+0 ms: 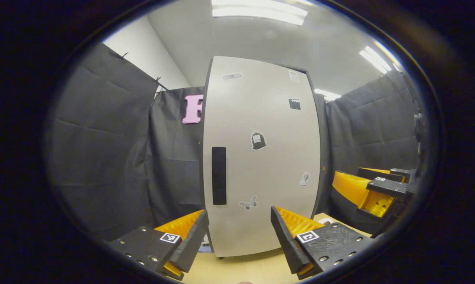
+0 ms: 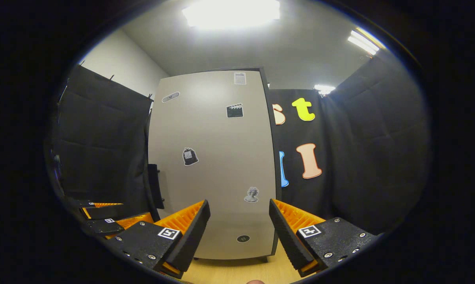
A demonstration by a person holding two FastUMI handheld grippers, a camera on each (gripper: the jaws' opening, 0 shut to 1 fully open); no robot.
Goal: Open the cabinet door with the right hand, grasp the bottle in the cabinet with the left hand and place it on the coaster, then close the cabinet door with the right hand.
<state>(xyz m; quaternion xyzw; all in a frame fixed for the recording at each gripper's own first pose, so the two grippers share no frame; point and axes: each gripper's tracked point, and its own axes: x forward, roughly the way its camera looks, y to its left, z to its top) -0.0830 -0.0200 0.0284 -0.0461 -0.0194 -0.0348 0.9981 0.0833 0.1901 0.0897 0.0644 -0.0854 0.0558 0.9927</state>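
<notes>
The cabinet door [image 1: 261, 157] is closed, upright on the bench [image 1: 245, 268], handle [image 1: 218, 175] at its left edge. Left claw [image 1: 239, 232] and right claw [image 2: 239, 230] both gape wide, holding nothing, facing the door.

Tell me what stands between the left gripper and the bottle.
The shut cabinet door does: it faces the open left gripper and hides the inside. The right gripper, also open, has not yet taken its dark handle.
</notes>
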